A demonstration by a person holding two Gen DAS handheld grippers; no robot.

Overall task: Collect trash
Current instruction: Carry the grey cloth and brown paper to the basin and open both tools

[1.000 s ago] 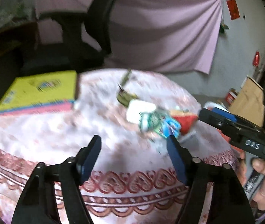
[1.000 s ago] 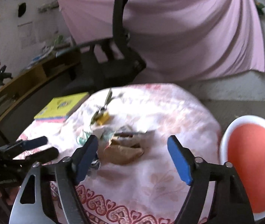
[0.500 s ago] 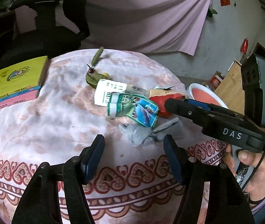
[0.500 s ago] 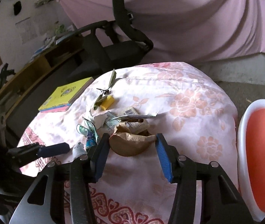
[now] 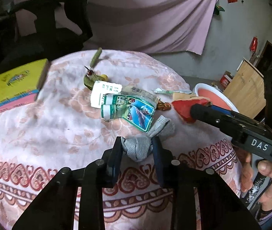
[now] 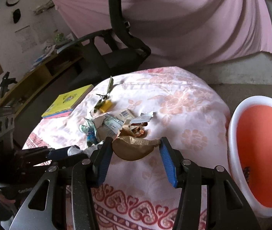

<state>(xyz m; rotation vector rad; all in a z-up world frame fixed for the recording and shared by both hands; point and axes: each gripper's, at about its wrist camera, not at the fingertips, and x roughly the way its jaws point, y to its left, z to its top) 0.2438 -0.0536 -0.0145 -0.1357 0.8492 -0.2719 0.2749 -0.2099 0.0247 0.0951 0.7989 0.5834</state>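
Note:
Trash lies in a heap on the pink flowered tablecloth [image 5: 40,126]. My left gripper [image 5: 137,147] is shut on a grey crumpled rag [image 5: 138,147] at the near table edge. Behind it lie a green and blue wrapper [image 5: 130,111], a white paper [image 5: 103,94] and leaves [image 5: 90,76]. My right gripper [image 6: 135,151] has closed on a brown paper piece [image 6: 134,147], both pads touching its ends; in the left wrist view it shows [image 5: 203,113] at a red and brown scrap [image 5: 185,108]. A yellow wrapper [image 6: 106,105] lies farther back.
An orange bin with a white rim [image 6: 233,134] stands right of the table, also in the left wrist view [image 5: 220,97]. A yellow book [image 5: 11,84] lies at the table's left. A black office chair [image 6: 120,44] stands behind the table.
My left gripper moved forward and shut on the grey rag. My right gripper moved in and closed its fingers onto the brown paper piece.

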